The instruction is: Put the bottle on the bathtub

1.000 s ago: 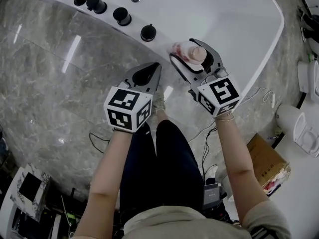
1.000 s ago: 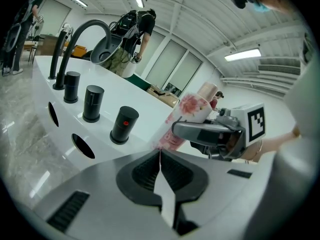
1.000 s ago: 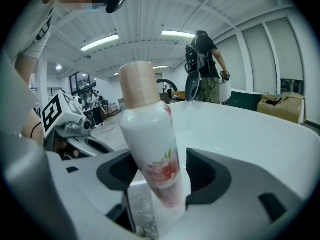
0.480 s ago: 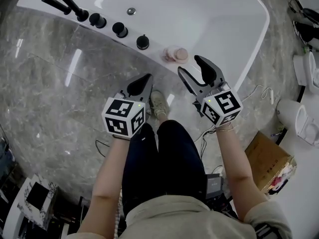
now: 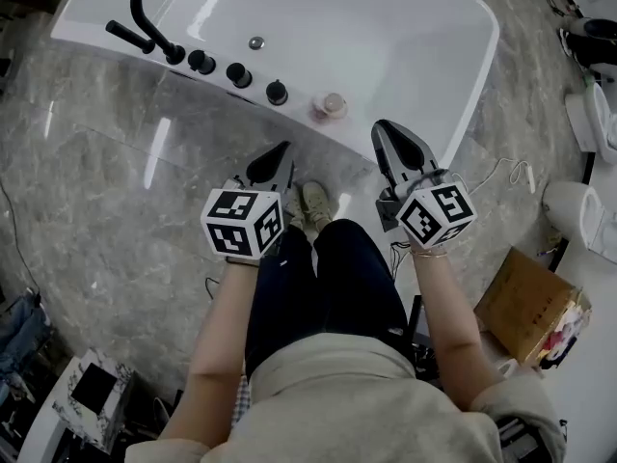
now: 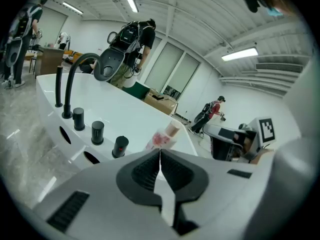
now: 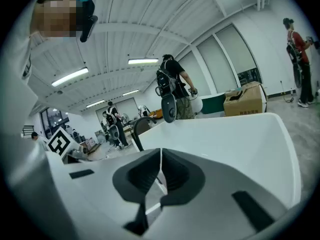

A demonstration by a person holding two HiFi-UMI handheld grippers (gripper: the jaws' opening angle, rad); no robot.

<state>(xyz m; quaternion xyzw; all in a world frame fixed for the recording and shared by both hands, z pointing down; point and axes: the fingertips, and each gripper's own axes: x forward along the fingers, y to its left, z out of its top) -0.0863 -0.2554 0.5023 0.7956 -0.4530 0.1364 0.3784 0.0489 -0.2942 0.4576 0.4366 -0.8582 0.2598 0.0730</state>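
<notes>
A small pink bottle with a tan cap stands upright on the white bathtub's rim, just right of the black knobs. It also shows in the left gripper view as the bottle beyond the jaw tips. My right gripper hangs below and to the right of it, apart from it; its jaws have just been closing and now meet with nothing between them. My left gripper hovers over the floor, below and to the left of the bottle, shut and empty.
Black knobs and a curved black faucet line the tub's near rim. Grey marble floor lies to the left. A cardboard box and white fixtures stand at the right. People stand in the background of both gripper views.
The right gripper let go of the bottle, drew back from it and shut its jaws. Both grippers rose and pulled away from the tub; the bottle stays on the rim.
</notes>
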